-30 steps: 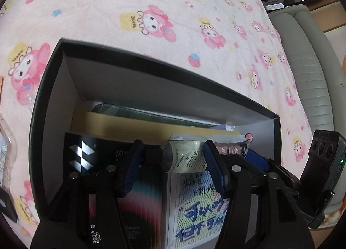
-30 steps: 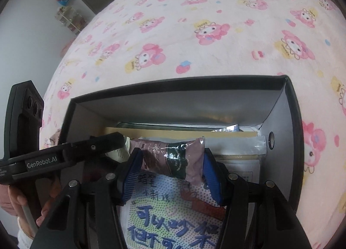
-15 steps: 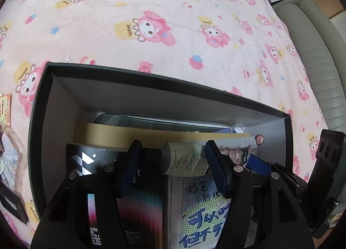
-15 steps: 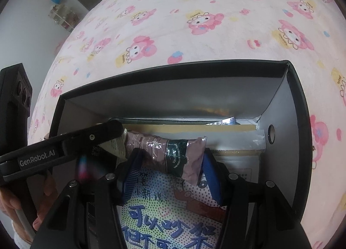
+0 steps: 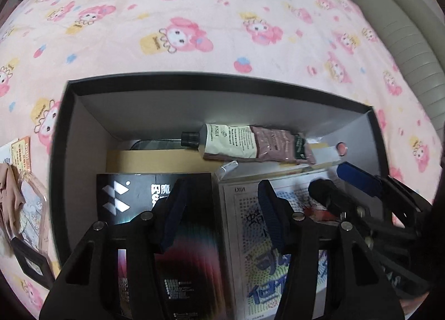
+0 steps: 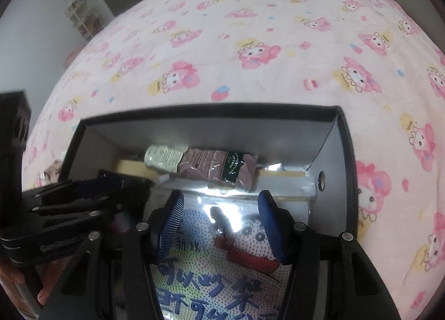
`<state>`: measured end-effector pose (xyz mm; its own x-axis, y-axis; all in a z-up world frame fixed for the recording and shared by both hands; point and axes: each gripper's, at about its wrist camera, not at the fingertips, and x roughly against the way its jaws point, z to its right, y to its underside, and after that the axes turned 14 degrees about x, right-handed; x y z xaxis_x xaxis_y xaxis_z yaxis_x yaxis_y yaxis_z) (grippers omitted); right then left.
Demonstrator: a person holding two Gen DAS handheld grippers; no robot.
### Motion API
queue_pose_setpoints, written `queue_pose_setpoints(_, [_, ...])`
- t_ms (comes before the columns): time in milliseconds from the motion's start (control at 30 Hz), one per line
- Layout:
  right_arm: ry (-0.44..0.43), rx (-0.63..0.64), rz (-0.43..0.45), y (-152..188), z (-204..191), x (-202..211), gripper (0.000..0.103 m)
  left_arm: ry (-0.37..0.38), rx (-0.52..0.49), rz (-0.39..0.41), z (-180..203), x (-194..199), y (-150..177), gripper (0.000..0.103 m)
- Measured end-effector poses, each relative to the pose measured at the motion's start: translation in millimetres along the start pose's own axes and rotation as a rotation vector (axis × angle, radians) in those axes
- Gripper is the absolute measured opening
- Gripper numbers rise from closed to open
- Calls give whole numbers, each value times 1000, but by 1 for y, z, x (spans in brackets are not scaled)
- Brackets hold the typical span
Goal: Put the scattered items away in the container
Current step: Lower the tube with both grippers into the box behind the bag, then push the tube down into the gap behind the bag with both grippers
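Fingers first: our left gripper (image 5: 219, 208) has its blue pads apart with nothing between them, and its jaws have just been closing a little on air. Our right gripper (image 6: 221, 222) likewise stands parted and bare above the printed pouch (image 6: 222, 258) that lies flat in the box (image 6: 194, 132).

Just past the pads, on the left side, we see a black carton (image 5: 155, 208) beside that pouch. Beyond them the tube (image 5: 230, 142) and the brown sachet (image 5: 278, 147) lie together near the far wall, resting on a tan board (image 5: 155, 158). Both lie free of either gripper, so we judge this drop as done.

Outside the box, at the left edge of the left view, a few things are on the pink blanket (image 5: 222, 28): a clear packet (image 5: 30, 208), an orange card (image 5: 20, 153) and a small dark piece (image 5: 30, 267). These we take to be the scattered items left.

To do the step well, we lift both grippers straight up clear of the rim before swinging away, so no finger catches the wall or drags the pouch. Then we open the left pads wider and come at the packet from above, gripping across its narrow side, since flat film on soft cloth may slip.
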<state>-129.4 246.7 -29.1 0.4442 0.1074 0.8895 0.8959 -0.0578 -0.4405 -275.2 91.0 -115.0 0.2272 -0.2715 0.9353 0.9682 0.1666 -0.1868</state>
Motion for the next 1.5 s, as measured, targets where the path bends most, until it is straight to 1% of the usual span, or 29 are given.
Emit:
queue_pose_setpoints(67, [3, 21, -18, -1, -3, -6, 52, -9, 21, -13, -1, -8, -6, 52])
queue_pose_setpoints(133, [7, 29, -36, -1, -3, -12, 52, -15, 36, -7, -1, -11, -13, 52])
queue_pose_setpoints(200, [-25, 17, -62, -3, 1, -20, 52, -16, 42, -15, 0, -14, -19, 52])
queue_pose_setpoints(300, [-46, -2, -110, -5, 7, -33, 52, -3, 64, -23, -4, -17, -24, 52])
queue_pose_setpoints(400, [-76, -27, -111, -11, 11, -36, 52, 18, 125, 25, -13, -10, -26, 52])
queue_pose_setpoints(467, [-63, -56, -87, -15, 18, -36, 52, 20, 190, 63, -23, -4, -29, 52])
queue_pose_setpoints(533, [-71, -77, -80, -17, 21, -38, 51, 7, 232, 66, -30, -3, -33, 52])
queue_pose_setpoints(600, [-57, -67, -74, -17, 17, -36, 52, 9, 233, 33, -31, -9, -35, 51])
queue_pose_setpoints(633, [-32, -58, -74, -18, 15, -35, 51, 7, 233, 14, -31, -14, -35, 51])
queue_pose_setpoints(700, [20, -42, -72, -18, 11, -30, 51, 28, 229, -12, -28, -22, -35, 51])
queue_pose_setpoints(733, [29, -43, -63, -17, 10, -28, 52, 42, 225, -30, -25, -26, -34, 51])
queue_pose_setpoints(800, [32, -54, -60, -18, 13, -26, 51, 54, 207, -38, -19, -30, -33, 55])
queue_pose_setpoints(867, [26, -64, -55, -18, 14, -23, 50, 76, 182, -59, -9, -33, -33, 55])
queue_pose_setpoints(933, [29, -70, -54, -17, 15, -23, 47, 133, 173, -100, -2, -37, -31, 54])
queue_pose_setpoints(967, [42, -67, -59, -17, 15, -24, 47, 151, 161, -118, 2, -39, -30, 50])
queue_pose_setpoints(1000, [46, -62, -60, -17, 13, -24, 47, 157, 158, -118, 4, -39, -30, 48])
queue_pose_setpoints(1100, [52, -67, -49, -17, 13, -23, 46, 146, 171, -46, 2, -29, -30, 48])
queue_pose_setpoints(1167, [60, -59, -48, -17, 12, -23, 46, 131, 209, 14, -6, -20, -31, 48])
queue_pose_setpoints(1200, [71, -52, -47, -16, 11, -24, 46, 116, 228, 34, -10, -17, -32, 48])
queue_pose_setpoints(1267, [91, -37, -43, -17, 9, -24, 46, 58, 260, 72, -17, -14, -35, 48])
queue_pose_setpoints(1300, [107, -24, -42, -16, 7, -24, 46, 35, 266, 76, -19, -14, -36, 48])
queue_pose_setpoints(1400, [127, -8, -49, -17, 6, -26, 46, 5, 269, 41, -22, -22, -39, 48])
queue_pose_setpoints(1433, [132, -3, -56, -17, 6, -27, 46, 7, 269, 18, -25, -28, -39, 48])
queue_pose_setpoints(1500, [130, 0, -81, -17, 7, -32, 47, 40, 274, -2, -24, -31, -40, 50])
